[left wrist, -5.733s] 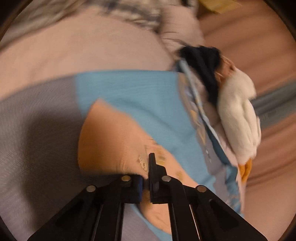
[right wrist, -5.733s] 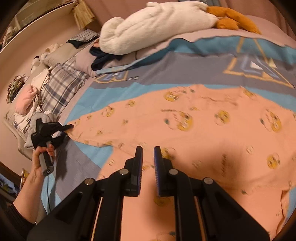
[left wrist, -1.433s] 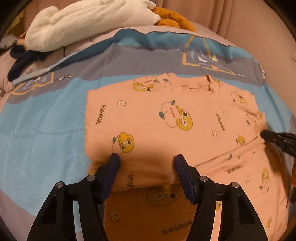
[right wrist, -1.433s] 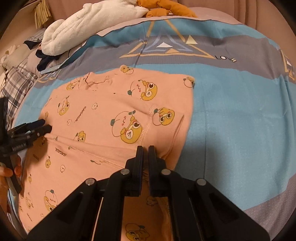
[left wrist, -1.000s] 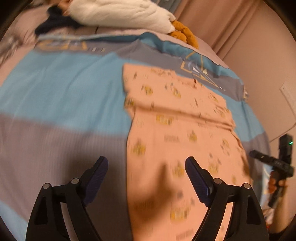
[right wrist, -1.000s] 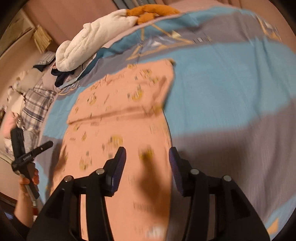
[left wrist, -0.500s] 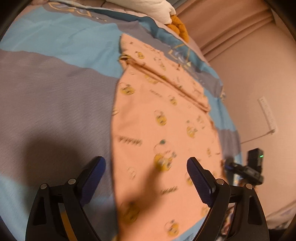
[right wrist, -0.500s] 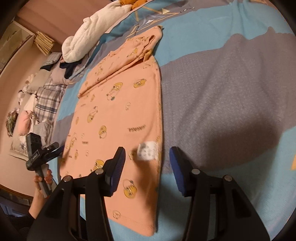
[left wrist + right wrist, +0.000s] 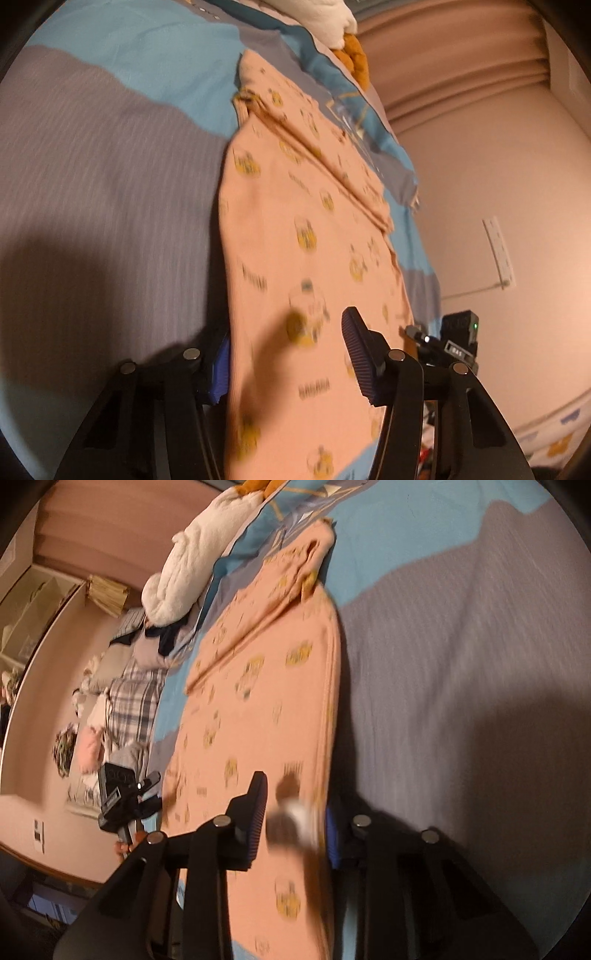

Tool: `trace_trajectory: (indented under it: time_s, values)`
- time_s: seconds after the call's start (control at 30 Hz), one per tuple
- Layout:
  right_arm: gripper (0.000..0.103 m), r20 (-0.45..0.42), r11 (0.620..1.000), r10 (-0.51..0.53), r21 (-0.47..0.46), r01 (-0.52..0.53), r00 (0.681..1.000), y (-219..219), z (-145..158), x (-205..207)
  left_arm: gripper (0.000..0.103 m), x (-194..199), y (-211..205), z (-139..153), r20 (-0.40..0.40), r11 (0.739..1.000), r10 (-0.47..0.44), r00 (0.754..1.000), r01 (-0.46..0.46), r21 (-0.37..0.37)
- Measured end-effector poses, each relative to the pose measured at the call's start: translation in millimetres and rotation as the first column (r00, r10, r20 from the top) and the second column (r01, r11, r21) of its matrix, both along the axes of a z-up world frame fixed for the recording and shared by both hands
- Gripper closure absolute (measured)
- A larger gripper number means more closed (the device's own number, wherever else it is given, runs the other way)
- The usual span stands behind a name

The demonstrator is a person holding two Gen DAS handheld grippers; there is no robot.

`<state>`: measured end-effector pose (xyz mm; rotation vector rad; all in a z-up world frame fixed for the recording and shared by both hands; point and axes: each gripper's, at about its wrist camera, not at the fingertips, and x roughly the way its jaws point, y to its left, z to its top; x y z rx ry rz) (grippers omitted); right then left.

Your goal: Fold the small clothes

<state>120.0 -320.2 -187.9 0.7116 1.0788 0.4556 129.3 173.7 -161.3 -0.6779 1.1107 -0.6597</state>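
Observation:
A peach garment with yellow cartoon prints (image 9: pixel 295 236) lies flat on the bed, its far end folded over into a band. My left gripper (image 9: pixel 286 354) is open, its jaws straddling the garment's near left edge. The right gripper shows at the right of this view (image 9: pixel 458 343). In the right wrist view the same garment (image 9: pixel 266 701) runs away from me. My right gripper (image 9: pixel 295 823) is open, its jaws straddling the garment's near right edge, where a white label (image 9: pixel 303 821) sits. The left gripper (image 9: pixel 125 794) shows at the left.
The bedcover is blue and grey (image 9: pixel 110 155). A white plush (image 9: pixel 184 561) with orange parts, dark clothes and plaid fabric (image 9: pixel 133 701) lie at the bed's head. A wall with a socket strip (image 9: pixel 498 251) stands to the right of the bed.
Both grippers let go of the folded far end, opened, and drew back to the garment's near end. They now sit lower, with each open pair of jaws around a side edge.

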Motion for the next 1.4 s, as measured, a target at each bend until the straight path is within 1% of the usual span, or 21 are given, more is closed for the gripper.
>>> trace_trajectory:
  time_s: [0.13,0.27,0.3,0.37,0.4,0.47,0.5,0.53,0.57,0.63,0.67,0.73,0.9,1.03,1.23,1.4]
  values:
    - [0.078,-0.022,0.999,0.026,0.022,-0.026,0.999,7.4,-1.8,-26.6,0.048,-27.8,-0.9,0.1,-0.015,0.999,-0.035,0.999,0.035,-0.025]
    - [0.078,-0.037,0.999,0.044,0.030,-0.043,0.998,15.0,-3.0,-49.1,0.048,-44.0,-5.4,1.5,-0.022,0.999,-0.039,0.999,0.039,-0.026]
    - [0.078,-0.039,0.999,0.044,0.033,-0.043,0.998,16.2,-3.3,-52.8,0.050,-47.1,-6.6,1.6,-0.024,0.999,-0.034,0.999,0.034,-0.025]
    - [0.079,-0.044,0.998,0.042,0.038,-0.041,0.998,17.7,-4.1,-55.8,0.064,-50.6,-8.1,0.4,-0.029,1.000,-0.024,0.999,0.024,-0.007]
    - [0.079,-0.044,0.998,0.042,0.039,-0.041,0.998,18.3,-4.2,-57.1,0.069,-50.7,-7.2,-1.6,-0.039,1.000,-0.009,0.999,0.009,0.008]
    - [0.086,-0.051,0.999,0.044,0.028,-0.042,0.998,19.3,-5.3,-57.4,0.086,-49.3,-2.3,-5.8,-0.064,1.000,0.018,0.998,-0.018,0.003]
    - [0.087,-0.053,0.999,0.046,0.024,-0.045,0.998,18.9,-5.8,-57.8,0.090,-49.5,1.6,-8.3,-0.078,0.999,0.032,0.996,-0.032,0.002]
    - [0.091,-0.053,0.999,0.049,0.019,-0.048,0.997,18.9,-5.2,-57.2,0.098,-49.7,3.8,-9.8,-0.088,0.999,0.043,0.995,-0.043,0.008]
    - [0.095,-0.050,0.999,0.053,0.004,-0.053,0.997,19.6,-4.1,-57.8,0.099,-49.9,5.0,-10.3,-0.092,0.999,0.050,0.995,-0.049,0.012]
    - [0.096,-0.039,0.998,0.067,-0.016,-0.067,0.997,21.5,-1.4,-59.8,0.101,-49.8,7.7,-6.8,-0.083,0.998,0.069,0.994,-0.068,0.014]
    - [0.096,-0.028,0.997,0.072,-0.015,-0.072,0.997,22.1,1.4,-60.6,0.103,-49.6,9.2,-2.6,-0.070,0.997,0.075,0.995,-0.076,-0.006]
    - [0.097,0.005,0.997,0.073,0.011,-0.073,0.997,22.4,9.0,-60.4,0.103,-48.3,11.7,6.1,-0.040,0.995,0.084,0.996,-0.086,-0.045]
    - [0.097,0.119,0.993,0.062,0.096,-0.074,0.991,21.7,38.2,-51.1,0.103,-38.5,9.2,34.0,0.043,0.992,0.071,0.997,-0.066,-0.103]
    - [0.097,0.195,0.990,0.055,0.118,-0.079,0.979,22.9,60.9,-37.2,0.103,-24.2,6.7,56.1,0.107,0.987,0.077,0.991,-0.061,-0.149]
    - [0.097,0.290,0.991,0.026,0.119,-0.063,0.957,21.8,94.4,-3.3,0.103,14.5,-0.5,82.4,0.164,0.982,0.098,0.982,-0.069,-0.174]
    - [0.097,0.346,0.994,-0.005,0.104,-0.032,0.938,16.7,113.1,35.8,0.103,50.6,-6.4,98.5,0.203,0.983,0.113,0.973,-0.079,-0.168]
